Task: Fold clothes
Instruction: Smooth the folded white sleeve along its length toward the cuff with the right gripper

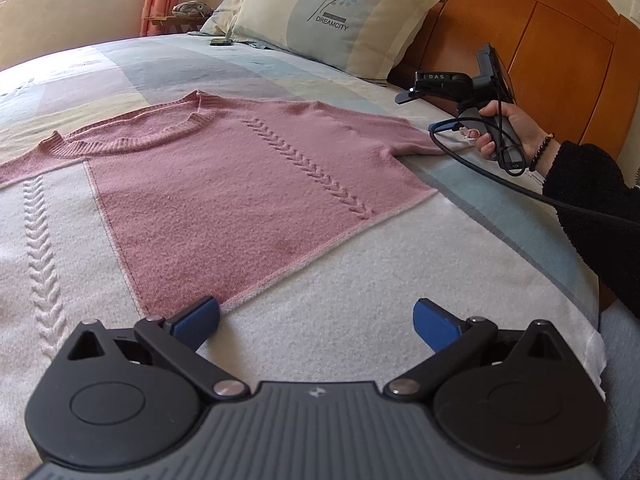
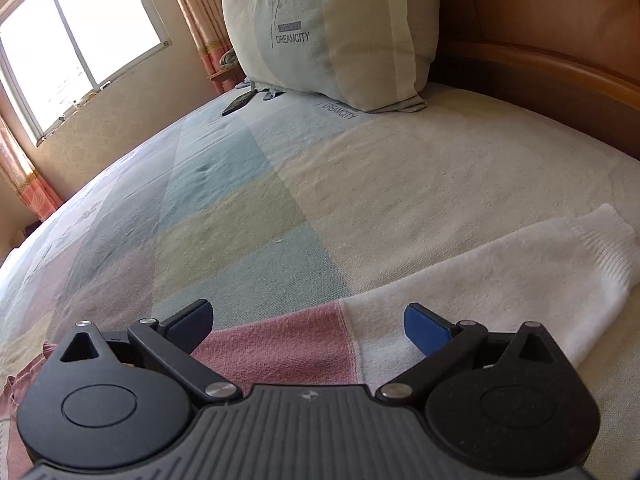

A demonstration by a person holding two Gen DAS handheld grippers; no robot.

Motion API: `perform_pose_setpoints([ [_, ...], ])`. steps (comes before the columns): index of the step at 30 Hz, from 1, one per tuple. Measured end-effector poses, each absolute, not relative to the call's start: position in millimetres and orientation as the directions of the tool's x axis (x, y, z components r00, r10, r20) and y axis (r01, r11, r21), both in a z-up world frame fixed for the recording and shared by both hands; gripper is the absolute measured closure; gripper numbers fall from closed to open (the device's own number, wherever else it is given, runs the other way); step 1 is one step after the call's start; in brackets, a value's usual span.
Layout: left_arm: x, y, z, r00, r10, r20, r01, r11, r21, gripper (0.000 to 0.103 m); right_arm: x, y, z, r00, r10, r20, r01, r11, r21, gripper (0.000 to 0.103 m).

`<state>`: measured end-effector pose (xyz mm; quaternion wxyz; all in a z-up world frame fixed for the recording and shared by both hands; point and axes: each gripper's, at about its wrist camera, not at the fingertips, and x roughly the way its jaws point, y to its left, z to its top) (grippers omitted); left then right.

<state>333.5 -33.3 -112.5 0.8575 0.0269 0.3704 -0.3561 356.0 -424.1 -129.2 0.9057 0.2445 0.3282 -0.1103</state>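
Note:
A pink and white knit sweater (image 1: pixel 224 184) lies flat on the bed, collar at the far left. My left gripper (image 1: pixel 316 322) is open low over the sweater's white lower part, with nothing between its blue pads. In the left wrist view a person's hand (image 1: pixel 508 128) holds the other gripper over the sweater's right sleeve. The right wrist view shows that sleeve (image 2: pixel 480 280), pink at the shoulder and white toward the ribbed cuff. My right gripper (image 2: pixel 308 326) is open just above it, straddling the pink-white seam, holding nothing.
A pastel patchwork bedsheet (image 2: pixel 240 208) covers the bed. A "DREAMCITY" pillow (image 1: pixel 340 16) leans on the wooden headboard (image 1: pixel 540 32). A dark phone (image 2: pixel 238 104) lies near the pillows. A black cable (image 1: pixel 520 188) trails from the right gripper. Window and curtains stand beyond the bed.

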Motion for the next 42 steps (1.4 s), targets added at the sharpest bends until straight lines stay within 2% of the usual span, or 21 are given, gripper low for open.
perform_pose_setpoints([
  [5, 329, -39, -102, 0.478, -0.551, -0.684, 0.605, 0.771, -0.198, 0.001, 352, -439, -132, 0.751, -0.039, -0.66, 0.366, 0.856, 0.366, 0.0],
  [8, 323, -50, -99, 0.475, -0.53, -0.703, 0.614, 0.771, -0.166, 0.001, 340, -455, -122, 0.768, -0.089, -0.634, 0.389, 0.851, 0.353, 0.0],
  [11, 318, -65, -104, 0.456, -0.518, -0.724, 0.624, 0.766, -0.155, 0.001, 330, -483, -125, 0.749, -0.146, -0.646, 0.453, 0.825, 0.339, 0.0],
  [15, 309, -82, -107, 0.478, -0.468, -0.743, 0.623, 0.777, -0.089, 0.001, 313, -510, -128, 0.768, -0.145, -0.624, 0.461, 0.801, 0.381, 0.0],
  [23, 308, -93, -105, 0.462, -0.459, -0.759, 0.614, 0.783, -0.1, 0.001, 283, -553, -131, 0.824, -0.121, -0.553, 0.447, 0.739, 0.504, 0.0],
  [27, 305, -95, -102, 0.454, -0.454, -0.766, 0.616, 0.781, -0.098, 0.001, 280, -561, -139, 0.808, -0.17, -0.565, 0.489, 0.727, 0.481, 0.0],
  [30, 303, -94, -101, 0.45, -0.462, -0.764, 0.617, 0.78, -0.108, 0.001, 278, -553, -129, 0.74, -0.343, -0.578, 0.598, 0.728, 0.335, 0.0],
  [33, 304, -95, -101, 0.449, -0.463, -0.764, 0.613, 0.782, -0.114, 0.001, 276, -555, -127, 0.826, -0.204, -0.526, 0.482, 0.74, 0.47, 0.0],
  [34, 304, -96, -101, 0.449, -0.463, -0.765, 0.612, 0.782, -0.115, 0.001, 279, -554, -129, 0.823, -0.193, -0.534, 0.477, 0.745, 0.465, 0.0],
  [38, 304, -96, -101, 0.447, -0.46, -0.767, 0.609, 0.785, -0.116, 0.001, 299, -544, -140, 0.766, -0.212, -0.607, 0.509, 0.777, 0.37, 0.0],
  [42, 302, -96, -101, 0.447, -0.464, -0.765, 0.609, 0.784, -0.12, 0.001, 309, -519, -126, 0.678, -0.374, -0.633, 0.604, 0.774, 0.191, 0.0],
])
